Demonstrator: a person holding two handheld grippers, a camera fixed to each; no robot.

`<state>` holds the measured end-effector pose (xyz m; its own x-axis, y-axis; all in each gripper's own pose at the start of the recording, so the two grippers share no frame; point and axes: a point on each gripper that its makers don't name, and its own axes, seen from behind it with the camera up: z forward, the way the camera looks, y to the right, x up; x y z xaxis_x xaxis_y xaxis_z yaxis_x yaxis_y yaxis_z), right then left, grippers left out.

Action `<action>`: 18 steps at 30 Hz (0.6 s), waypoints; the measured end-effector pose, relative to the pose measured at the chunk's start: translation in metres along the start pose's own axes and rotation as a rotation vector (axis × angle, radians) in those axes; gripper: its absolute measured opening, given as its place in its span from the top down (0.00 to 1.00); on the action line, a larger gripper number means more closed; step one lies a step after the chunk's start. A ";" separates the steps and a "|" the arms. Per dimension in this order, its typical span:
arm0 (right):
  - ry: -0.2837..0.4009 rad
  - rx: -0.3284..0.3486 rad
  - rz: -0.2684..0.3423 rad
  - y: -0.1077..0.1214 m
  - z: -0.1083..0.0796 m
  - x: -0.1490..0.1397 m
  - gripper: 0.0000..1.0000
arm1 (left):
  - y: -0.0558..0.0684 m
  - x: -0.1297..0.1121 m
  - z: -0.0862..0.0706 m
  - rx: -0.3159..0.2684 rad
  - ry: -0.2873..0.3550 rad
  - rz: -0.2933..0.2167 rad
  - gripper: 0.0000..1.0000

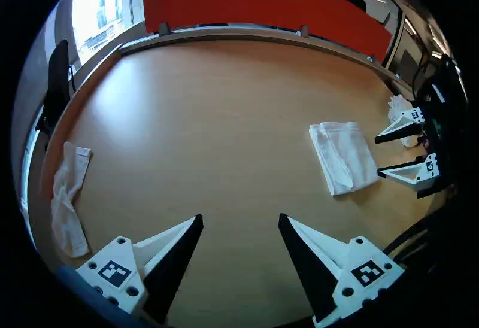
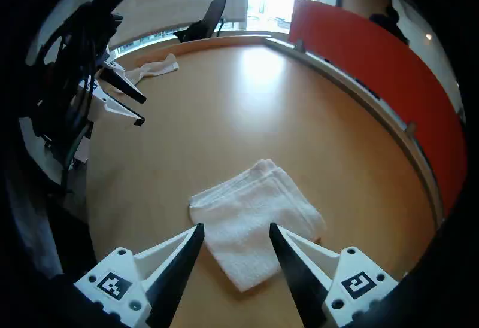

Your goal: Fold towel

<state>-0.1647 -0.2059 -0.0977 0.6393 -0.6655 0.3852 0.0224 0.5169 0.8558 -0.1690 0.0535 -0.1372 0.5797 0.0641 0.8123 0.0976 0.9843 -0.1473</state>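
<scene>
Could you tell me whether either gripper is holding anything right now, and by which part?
Nothing is held. The left gripper and the right gripper are both open; the folded towel lies on the table.

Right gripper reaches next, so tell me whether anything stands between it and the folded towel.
Nothing visible does: the folded towel lies on the table directly ahead of the open right gripper, the left gripper well aside.
</scene>
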 end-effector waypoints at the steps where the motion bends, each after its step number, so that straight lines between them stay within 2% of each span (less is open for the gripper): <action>1: -0.001 -0.001 0.002 0.000 0.000 -0.001 0.16 | 0.000 0.000 0.000 0.000 0.001 0.000 0.06; 18: -0.075 -0.039 0.043 0.009 -0.007 -0.055 0.16 | 0.003 0.001 -0.002 -0.001 0.005 0.007 0.06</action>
<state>-0.1944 -0.1605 -0.1133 0.5812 -0.6799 0.4471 0.0272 0.5653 0.8244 -0.1667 0.0562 -0.1381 0.5842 0.0703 0.8086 0.0940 0.9837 -0.1534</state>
